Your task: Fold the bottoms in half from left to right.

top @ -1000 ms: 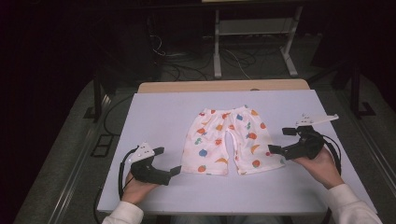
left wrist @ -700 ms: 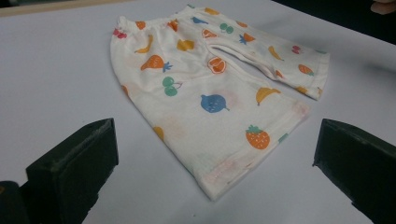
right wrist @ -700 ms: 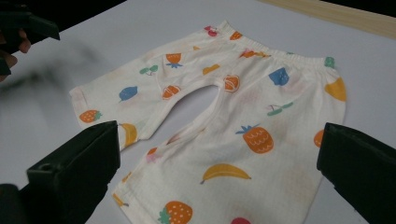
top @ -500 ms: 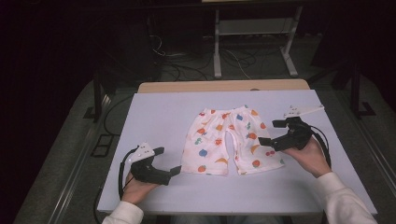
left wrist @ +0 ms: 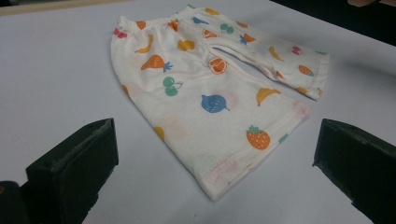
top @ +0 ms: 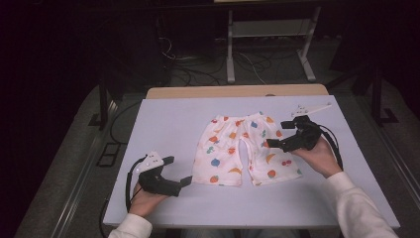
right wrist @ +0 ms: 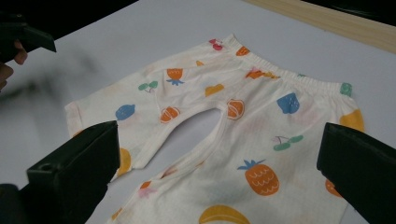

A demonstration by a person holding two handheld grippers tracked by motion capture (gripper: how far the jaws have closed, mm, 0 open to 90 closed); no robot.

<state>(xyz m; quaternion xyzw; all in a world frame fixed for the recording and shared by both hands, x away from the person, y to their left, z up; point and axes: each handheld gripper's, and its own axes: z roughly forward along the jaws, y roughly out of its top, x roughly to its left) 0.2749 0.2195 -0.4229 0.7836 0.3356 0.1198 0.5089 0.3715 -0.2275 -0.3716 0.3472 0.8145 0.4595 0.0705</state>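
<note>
Shorts [top: 244, 149] lie flat mid-bench [top: 168, 124]. My right tongs [top: 270, 144] hang spread over the right leg; left tongs [top: 186, 181] spread beside the left hem. Best pinch hem edges low, both layers.

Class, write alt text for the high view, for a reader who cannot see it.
A small pair of white cotton shorts printed with coloured fruit lies flat on a pale lilac table. The person's right gripper hovers open over its right leg; the left gripper rests open beside the left hem.
</note>
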